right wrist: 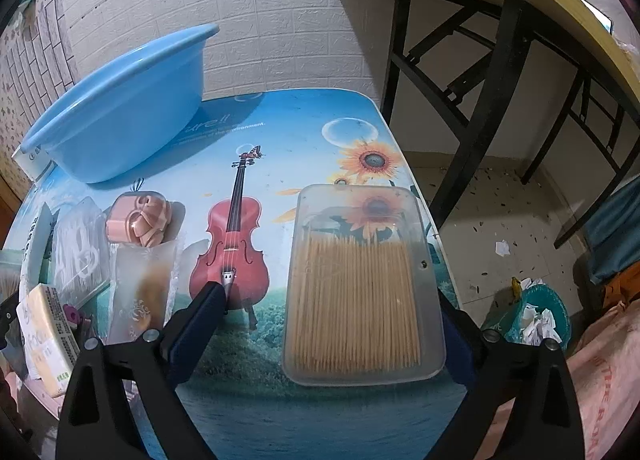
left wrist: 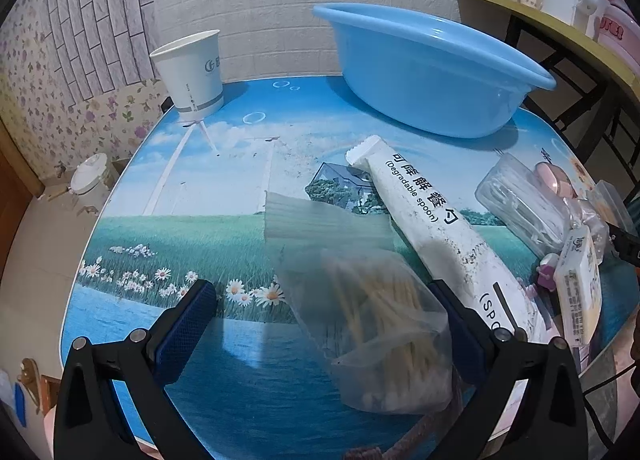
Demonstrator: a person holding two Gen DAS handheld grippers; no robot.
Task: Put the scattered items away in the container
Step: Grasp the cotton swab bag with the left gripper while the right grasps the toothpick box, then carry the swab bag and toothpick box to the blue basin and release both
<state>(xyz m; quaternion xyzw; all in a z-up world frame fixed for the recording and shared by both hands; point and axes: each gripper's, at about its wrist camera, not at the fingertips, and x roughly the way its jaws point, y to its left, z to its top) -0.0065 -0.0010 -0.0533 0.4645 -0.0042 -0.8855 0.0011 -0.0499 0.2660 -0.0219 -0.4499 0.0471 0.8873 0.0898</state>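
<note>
- Blue glossy plastic basin [left wrist: 432, 71], 1, round, sits at the table's [left wrist: 224, 187] far edge.
- Your left gripper [left wrist: 326, 324] spread wide around 1 crinkly clear bag of toothpicks [left wrist: 380, 332]; not clamped.
- Your right gripper [right wrist: 332, 324] spread wide around 1 frosted rectangular toothpick box [right wrist: 360, 280].
- 1 white paper spoon sleeve [left wrist: 436, 227], 1 paper cup [left wrist: 192, 71].

Blue plastic basin [left wrist: 432, 71]: upright at the table's far edge. Scattered items: clear bag of wooden sticks [left wrist: 384, 336] near the front edge; white degradable-spoon sachet [left wrist: 432, 219] beside it, lying diagonally; clear lidded box of toothpicks [right wrist: 360, 284] flat by the right edge.
</note>
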